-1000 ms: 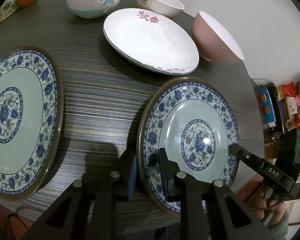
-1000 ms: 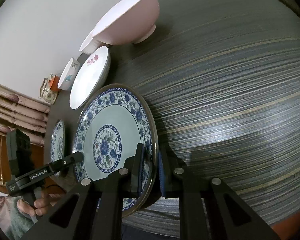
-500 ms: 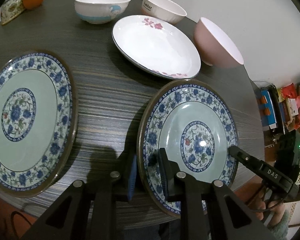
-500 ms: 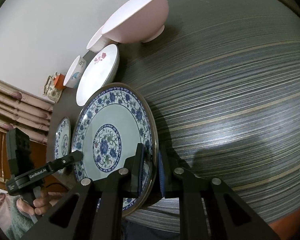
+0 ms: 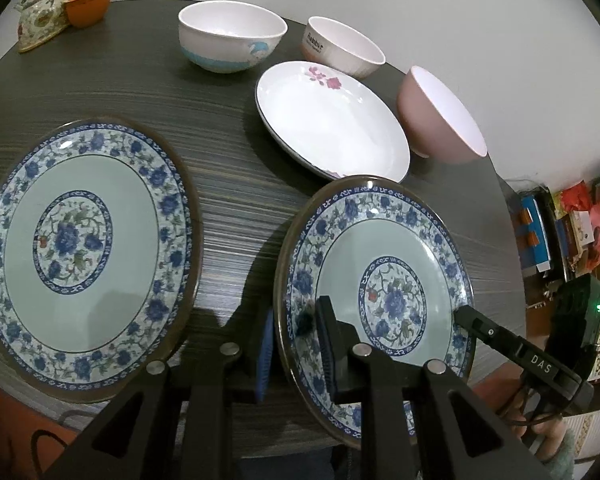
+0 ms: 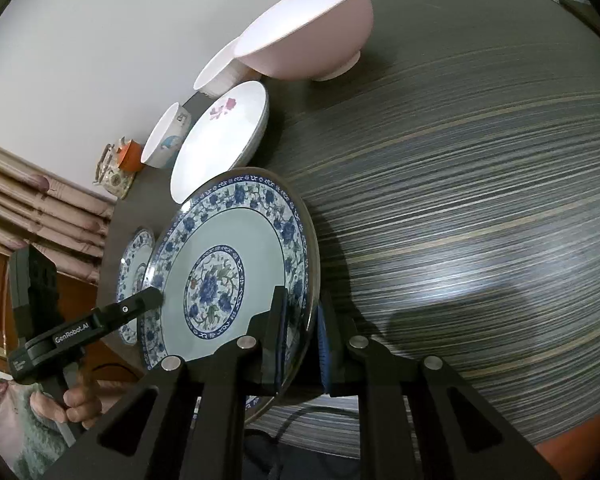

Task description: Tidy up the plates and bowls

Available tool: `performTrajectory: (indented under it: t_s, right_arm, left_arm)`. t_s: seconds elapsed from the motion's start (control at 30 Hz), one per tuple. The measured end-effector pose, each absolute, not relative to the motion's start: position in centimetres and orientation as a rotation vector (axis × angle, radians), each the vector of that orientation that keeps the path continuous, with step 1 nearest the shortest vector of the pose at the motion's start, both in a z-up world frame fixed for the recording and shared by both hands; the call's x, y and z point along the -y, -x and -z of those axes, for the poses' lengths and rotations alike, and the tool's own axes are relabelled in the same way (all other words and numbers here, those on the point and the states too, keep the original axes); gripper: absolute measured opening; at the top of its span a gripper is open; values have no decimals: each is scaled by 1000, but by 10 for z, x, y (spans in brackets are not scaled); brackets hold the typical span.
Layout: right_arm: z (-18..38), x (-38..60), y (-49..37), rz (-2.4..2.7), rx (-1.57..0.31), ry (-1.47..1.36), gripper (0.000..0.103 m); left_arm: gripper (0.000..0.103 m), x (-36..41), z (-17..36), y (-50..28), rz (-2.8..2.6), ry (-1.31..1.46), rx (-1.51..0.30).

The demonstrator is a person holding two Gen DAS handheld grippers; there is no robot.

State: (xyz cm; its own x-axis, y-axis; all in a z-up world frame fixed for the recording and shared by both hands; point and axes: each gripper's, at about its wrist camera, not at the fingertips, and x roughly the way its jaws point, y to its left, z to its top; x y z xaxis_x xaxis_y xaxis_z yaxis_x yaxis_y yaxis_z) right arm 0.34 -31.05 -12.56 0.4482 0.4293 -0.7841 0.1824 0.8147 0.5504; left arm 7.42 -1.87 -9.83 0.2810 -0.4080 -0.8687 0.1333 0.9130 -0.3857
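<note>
Both the left gripper (image 5: 294,344) and the right gripper (image 6: 302,334) clamp opposite rim edges of the blue floral plate (image 5: 380,276), low in each frame. It seems raised off the table (image 6: 480,200), though contact underneath is hard to judge. A matching plate (image 5: 84,256) lies at left.

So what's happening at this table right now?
A person holds a gripper in each hand, and both are clamped on opposite edges of one blue floral plate: the left gripper on one rim, the right gripper on the other. A matching plate, a white plate and three bowls sit on the dark table.
</note>
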Motion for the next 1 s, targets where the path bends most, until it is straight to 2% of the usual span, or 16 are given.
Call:
performTrajectory:
  t_s: [0.43,1.0]
  right_arm:
    - [105,286,-9,-187,-1095,-605,14]
    - [93,185,-68,-331,-1144,-511,15]
  left_arm:
    - [20,-14,78,-75,325,301,-1183]
    - [20,-128,66,-86,109,444,-1115]
